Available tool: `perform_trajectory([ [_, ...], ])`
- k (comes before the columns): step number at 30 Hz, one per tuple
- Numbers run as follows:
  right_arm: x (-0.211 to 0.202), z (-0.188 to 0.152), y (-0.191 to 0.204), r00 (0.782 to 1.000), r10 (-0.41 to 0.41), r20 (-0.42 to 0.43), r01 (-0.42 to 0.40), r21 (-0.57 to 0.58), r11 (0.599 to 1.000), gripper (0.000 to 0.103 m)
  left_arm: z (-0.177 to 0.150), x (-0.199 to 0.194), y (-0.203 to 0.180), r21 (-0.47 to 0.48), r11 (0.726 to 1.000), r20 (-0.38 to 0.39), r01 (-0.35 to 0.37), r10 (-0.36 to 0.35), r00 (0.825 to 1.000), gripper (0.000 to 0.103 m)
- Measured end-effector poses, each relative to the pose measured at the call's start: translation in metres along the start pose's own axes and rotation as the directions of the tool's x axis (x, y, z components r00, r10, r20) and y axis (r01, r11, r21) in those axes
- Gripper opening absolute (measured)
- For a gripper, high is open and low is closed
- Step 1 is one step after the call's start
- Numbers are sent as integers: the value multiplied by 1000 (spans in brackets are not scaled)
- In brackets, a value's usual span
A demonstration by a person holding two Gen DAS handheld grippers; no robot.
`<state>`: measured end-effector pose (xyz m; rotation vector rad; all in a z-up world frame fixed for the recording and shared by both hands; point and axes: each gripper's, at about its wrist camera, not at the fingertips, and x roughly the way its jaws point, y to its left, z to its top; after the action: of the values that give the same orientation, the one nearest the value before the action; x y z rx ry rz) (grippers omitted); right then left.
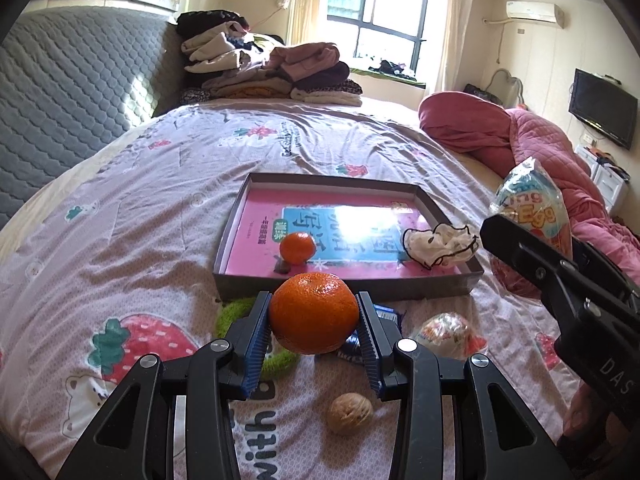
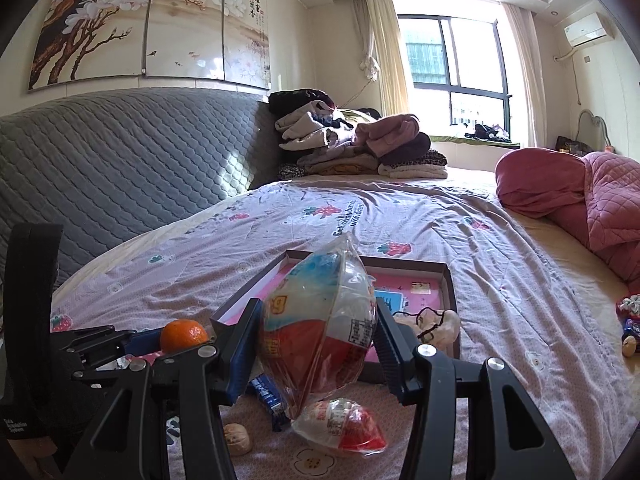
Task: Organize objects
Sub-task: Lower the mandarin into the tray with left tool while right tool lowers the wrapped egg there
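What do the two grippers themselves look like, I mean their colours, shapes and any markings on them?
Both are matte black, with angular linkage arms that have triangular cut-outs and round silver pivot bolts. The left gripper has blue ribbed pads on its fingers; the right gripper has the same blue on one finger, while the other looks dark. The right body carries white letters "DAS", its end out of view. No cables or sleeves show.

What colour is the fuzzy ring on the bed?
Bright green. The ring shows best in the left wrist view, partly hidden behind the fingers.
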<state>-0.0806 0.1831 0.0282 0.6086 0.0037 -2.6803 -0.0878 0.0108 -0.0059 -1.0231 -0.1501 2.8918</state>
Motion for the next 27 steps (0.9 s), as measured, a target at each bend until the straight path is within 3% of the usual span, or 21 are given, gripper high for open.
perform_trajectory([
  [27, 20, 18, -25, 999, -52, 9, 52, 4, 999, 53, 31, 35, -11, 32, 999, -1, -14, 14, 1000, 42],
])
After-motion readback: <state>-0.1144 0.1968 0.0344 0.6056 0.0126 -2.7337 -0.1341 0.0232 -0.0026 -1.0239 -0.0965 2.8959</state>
